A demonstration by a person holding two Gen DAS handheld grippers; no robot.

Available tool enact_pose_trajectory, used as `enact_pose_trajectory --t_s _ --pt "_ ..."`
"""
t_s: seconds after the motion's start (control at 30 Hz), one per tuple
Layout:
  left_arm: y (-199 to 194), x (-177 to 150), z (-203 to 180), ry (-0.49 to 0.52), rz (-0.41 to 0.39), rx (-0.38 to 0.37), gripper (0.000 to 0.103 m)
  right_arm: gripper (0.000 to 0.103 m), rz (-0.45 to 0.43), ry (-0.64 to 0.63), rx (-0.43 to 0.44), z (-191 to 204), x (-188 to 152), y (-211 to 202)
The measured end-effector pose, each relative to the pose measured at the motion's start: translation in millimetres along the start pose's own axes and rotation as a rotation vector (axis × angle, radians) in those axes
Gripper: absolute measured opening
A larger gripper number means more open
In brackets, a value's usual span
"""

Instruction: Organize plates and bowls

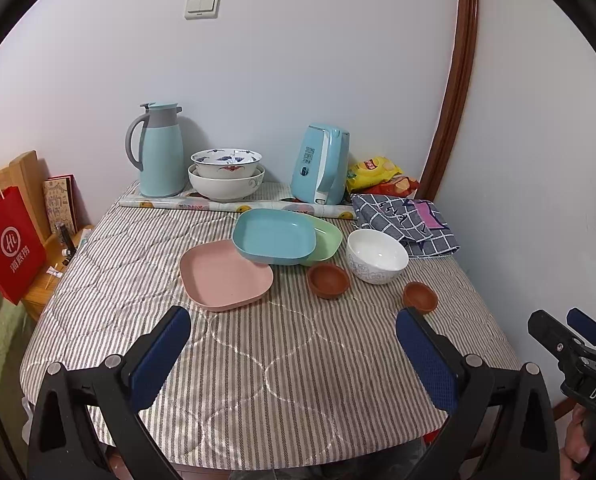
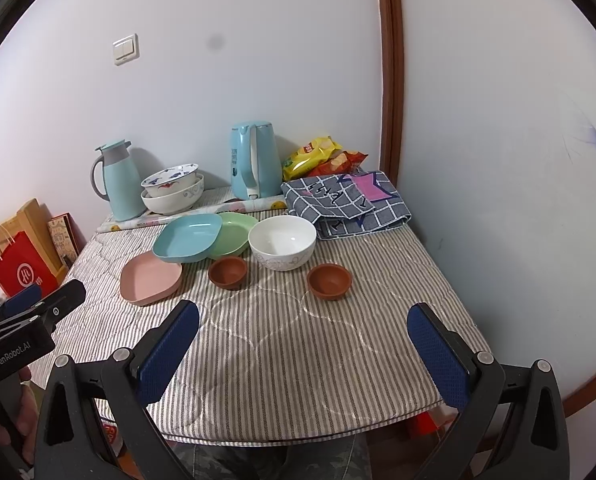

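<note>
— Where are the tongs?

— Both the left gripper (image 1: 294, 344) and right gripper (image 2: 303, 344) hover spread wide, empty, over the striped quilted tablecloth (image 1: 258, 360).

— And the dishes?

— Mid-table: a square blue plastic plate (image 1: 273, 235) resting on pink (image 1: 224, 276) and green (image 1: 326, 240) ones, beside a white ceramic bowl (image 1: 376, 255) and two small brown clay bowls (image 1: 328, 280).

Blue plate (image 1: 273, 237) overlaps pink plate (image 1: 224, 276) and green plate (image 1: 327, 240); white bowl (image 1: 376, 255) beside two brown bowls (image 1: 329, 280).

The left hand-held gripper (image 1: 294, 344) hangs wide open over the striped tabletop (image 1: 258, 380). At 12 o'clock a blue plate (image 1: 272, 236) overlaps the pink plate (image 1: 224, 276) and the green plate (image 1: 330, 238). At 1 o'clock stands a white bowl (image 1: 376, 254), seemingly empty, between two brown bowls (image 1: 328, 280).
</note>
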State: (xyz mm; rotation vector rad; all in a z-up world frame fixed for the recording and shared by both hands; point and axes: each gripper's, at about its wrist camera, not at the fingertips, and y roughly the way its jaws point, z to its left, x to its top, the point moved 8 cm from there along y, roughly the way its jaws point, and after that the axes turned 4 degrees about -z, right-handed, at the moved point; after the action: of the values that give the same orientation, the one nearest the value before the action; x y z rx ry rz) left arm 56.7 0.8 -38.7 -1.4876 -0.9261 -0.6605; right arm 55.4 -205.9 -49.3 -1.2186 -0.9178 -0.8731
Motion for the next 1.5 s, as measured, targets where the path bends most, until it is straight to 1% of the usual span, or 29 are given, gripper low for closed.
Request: enact_pose_trajectory --t_s 0.73,0.87,1.03,1.33,1.5 --pt "-3 -2 9 -0.002 -0.003 0.013 0.103 0.103 -0.002 -0.008 0.007 5 -3 0" --pt "-4 -1 11 0.001 -0.01 0.03 0.103 0.103 -0.001 -0.009 0.007 7 -3 -1" --pt "-4 -2 9 0.002 -0.007 0.023 0.103 0.103 0.001 -0.006 0.009 9 -3 -1" --pt "5 2 9 -0.012 0.005 0.007 0.103 0.103 0.002 -0.003 0.016 8 -1 1" --pt "16 7 17 -0.018 0.022 0.019 0.103 0.103 0.003 0.016 0.032 5 6 8"
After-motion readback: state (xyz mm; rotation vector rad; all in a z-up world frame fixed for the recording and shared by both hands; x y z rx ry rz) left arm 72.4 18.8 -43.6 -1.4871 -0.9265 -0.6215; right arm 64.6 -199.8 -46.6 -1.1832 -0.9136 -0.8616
